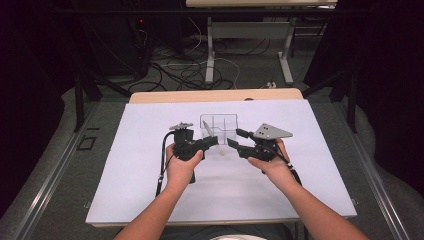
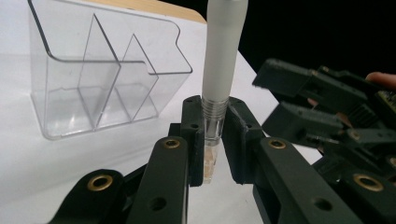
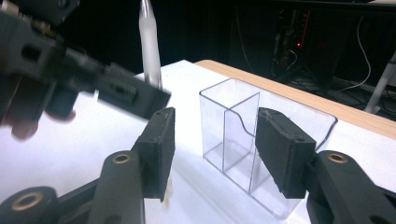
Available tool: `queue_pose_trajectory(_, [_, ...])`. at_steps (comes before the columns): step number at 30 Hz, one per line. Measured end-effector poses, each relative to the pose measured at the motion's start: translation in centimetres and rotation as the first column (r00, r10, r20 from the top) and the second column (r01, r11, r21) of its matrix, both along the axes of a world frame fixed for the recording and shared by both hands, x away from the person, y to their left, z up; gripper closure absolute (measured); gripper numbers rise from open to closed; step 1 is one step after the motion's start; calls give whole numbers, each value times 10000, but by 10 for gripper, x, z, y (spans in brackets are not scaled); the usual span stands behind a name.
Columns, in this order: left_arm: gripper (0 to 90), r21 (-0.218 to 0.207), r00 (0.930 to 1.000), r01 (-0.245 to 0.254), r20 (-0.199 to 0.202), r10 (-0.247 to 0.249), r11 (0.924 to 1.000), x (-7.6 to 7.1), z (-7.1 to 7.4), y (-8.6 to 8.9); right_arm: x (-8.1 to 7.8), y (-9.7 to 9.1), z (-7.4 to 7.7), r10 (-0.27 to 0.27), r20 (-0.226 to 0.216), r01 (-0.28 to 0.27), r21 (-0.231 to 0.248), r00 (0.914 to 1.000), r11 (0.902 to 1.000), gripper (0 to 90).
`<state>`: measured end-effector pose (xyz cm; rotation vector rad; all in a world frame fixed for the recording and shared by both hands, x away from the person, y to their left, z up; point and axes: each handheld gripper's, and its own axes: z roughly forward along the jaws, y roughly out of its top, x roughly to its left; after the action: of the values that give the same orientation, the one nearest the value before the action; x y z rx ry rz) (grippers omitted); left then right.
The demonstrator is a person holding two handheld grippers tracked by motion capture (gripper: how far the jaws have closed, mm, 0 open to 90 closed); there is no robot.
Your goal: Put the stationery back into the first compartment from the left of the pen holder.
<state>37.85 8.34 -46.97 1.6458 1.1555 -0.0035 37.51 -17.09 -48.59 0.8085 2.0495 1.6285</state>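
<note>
The left gripper clamps the slim frosted-white plastic pen by its clear, slippery tip; the right gripper, half-open beside it, holds nothing.

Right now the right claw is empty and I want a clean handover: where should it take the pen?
Probably the frosted barrel of the pen, above the left claw, which pinches its clear tip end. It stands upright and bare there, so the open right claw could come level from the side.
</note>
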Motion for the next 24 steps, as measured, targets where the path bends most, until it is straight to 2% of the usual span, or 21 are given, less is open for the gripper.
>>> queue_pose_trajectory(1, [792, -20, 10000, -19, 27, 19, 10000, 1, 2, 0, -1, -2, 0, -18, -49, 18, -55, 10000, 10000, 475])
queue_pose_trajectory(2, [792, 39, 10000, -33, 88, 32, 10000, 1, 4, 1, -2, -4, 0, -90, 123, 91, -101, 9999, 9999, 469])
queue_pose_trajectory(6, [792, 185, 9995, -133, 279, 128, 9997, 3, 11, 1, -6, -10, 2, -164, -85, 163, -113, 9998, 9998, 427])
queue_pose_trajectory(11, [792, 410, 9989, -98, 463, 79, 9991, 6, 22, 2, -10, -19, 2, -376, -89, 373, -328, 9993, 9988, 349])
queue_pose_trajectory(17, [792, 623, 9976, -249, 663, 207, 9977, 10, 31, 3, -14, -27, 2, -999, -165, 986, -676, 9949, 9928, 282])
queue_pose_trajectory(20, [792, 765, 9969, -265, 755, 207, 9967, 12, 36, 4, -16, -30, 1, -1075, -322, 1051, -682, 9937, 9921, 263])
queue_pose_trajectory(24, [792, 918, 9957, -375, 881, 294, 9951, 16, 41, 3, -18, -34, -5, -1072, -411, 1026, -1016, 9934, 9895, 221])
